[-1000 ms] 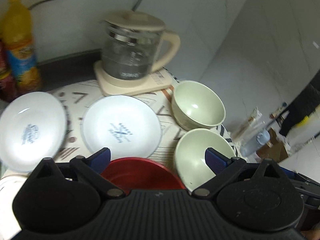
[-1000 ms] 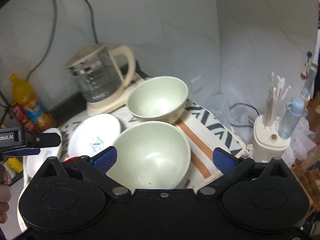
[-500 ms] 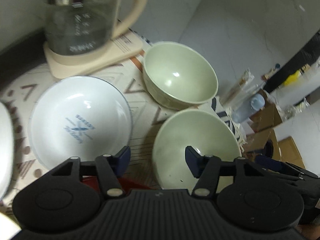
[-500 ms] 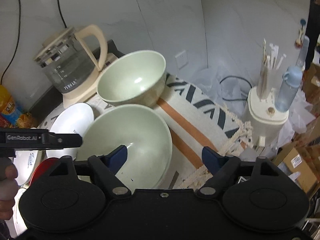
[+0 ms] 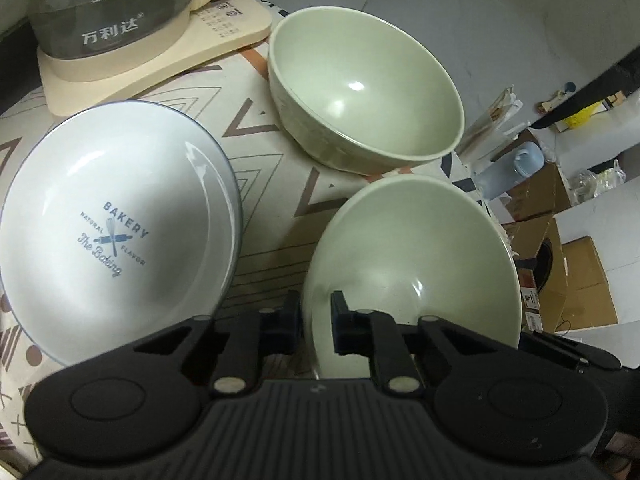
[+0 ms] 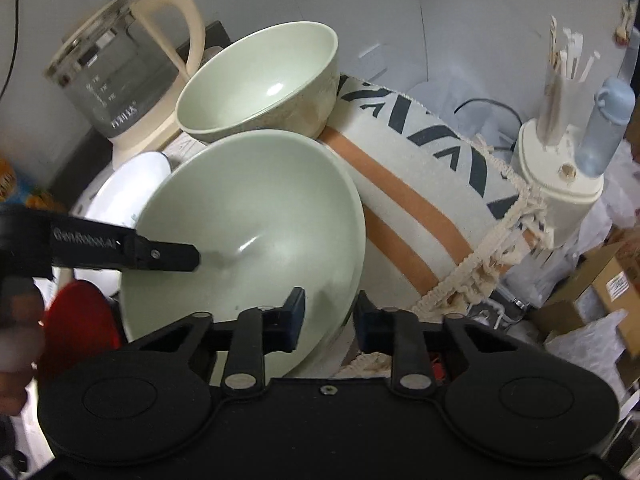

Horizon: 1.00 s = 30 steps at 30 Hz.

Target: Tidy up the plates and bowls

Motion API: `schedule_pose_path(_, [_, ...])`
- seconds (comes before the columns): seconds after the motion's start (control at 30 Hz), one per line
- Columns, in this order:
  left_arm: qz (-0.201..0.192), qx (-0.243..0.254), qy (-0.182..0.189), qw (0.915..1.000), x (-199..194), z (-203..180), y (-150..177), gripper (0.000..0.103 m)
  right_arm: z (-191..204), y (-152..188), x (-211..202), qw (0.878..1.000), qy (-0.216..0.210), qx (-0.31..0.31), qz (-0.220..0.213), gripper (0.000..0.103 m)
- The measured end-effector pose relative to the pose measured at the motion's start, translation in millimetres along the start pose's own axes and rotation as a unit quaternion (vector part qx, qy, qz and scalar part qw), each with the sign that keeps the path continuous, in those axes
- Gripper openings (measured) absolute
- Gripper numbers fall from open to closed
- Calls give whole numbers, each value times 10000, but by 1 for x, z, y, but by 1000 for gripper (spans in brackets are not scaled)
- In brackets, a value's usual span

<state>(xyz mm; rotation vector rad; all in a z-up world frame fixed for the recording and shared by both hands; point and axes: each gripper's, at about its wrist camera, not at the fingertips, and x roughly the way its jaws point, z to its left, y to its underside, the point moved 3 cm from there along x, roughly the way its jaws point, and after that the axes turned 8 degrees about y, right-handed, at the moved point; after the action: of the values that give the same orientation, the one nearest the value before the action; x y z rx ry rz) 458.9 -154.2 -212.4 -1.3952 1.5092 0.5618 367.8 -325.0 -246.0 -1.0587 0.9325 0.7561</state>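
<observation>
Left gripper: we held the left gripper (image 5: 314,322) low over the table, its black fingers (image 5: 289,320) clamped across the near rim of the nearer pale green ceramic bowl (image 5: 416,264), one finger outside the wall and one inside.
Right gripper: our right gripper (image 6: 326,316) came in from the opposite side, its fingers (image 6: 294,314) narrowed around the rim of that same bowl; one sat inside, the other outside. We could not tell for certain that the pads pressed the rim.
Nearer bowl: it sat tilted, its open mouth turned up and toward the left gripper, at the edge of the patterned cloth (image 5: 276,168) covering the table.
Second bowl: the other pale green ceramic bowl (image 5: 364,92) stood upright just behind the gripped one, very near it.
White plate: a deep white plate with blue "BAKERY" print (image 5: 116,224) lay left of the bowls on the cloth.
Red dish: in the right wrist view, a red dish (image 6: 80,320) showed by the left gripper, blurred.
Kettle: a glass kettle on a cream base (image 5: 132,20) stood behind the plate, close to the second bowl.
Hand: our own hand (image 6: 16,344) showed blurred at the left edge of the right wrist view, wrapped on the left gripper's handle.
Beyond the table: a cream stand holding white sticks (image 6: 560,160) and a pale blue bottle (image 6: 606,120) stood to the right.
</observation>
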Motion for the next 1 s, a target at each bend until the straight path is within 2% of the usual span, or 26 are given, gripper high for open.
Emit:
schedule_pose_path(0.07, [-98, 121, -46, 9999, -7, -1, -1, 13, -1, -2, -2, 10000, -56, 26, -22, 19])
schedule_pose_path(0.27, [-385, 270, 60, 9989, -30, -10, -2, 11, 1, -11, -25, 9992, -120, 109, -360, 18])
schedule_pose_path(0.73, [-1224, 206, 188, 9921, -95, -23, 11, 11, 16, -30, -91, 9923, -275, -118, -1200, 19])
schedule_pose_path(1.0, [-1389, 2, 86, 9903, -115, -15, 23, 11, 32, -32, -103, 9887, -440, -405, -1371, 20])
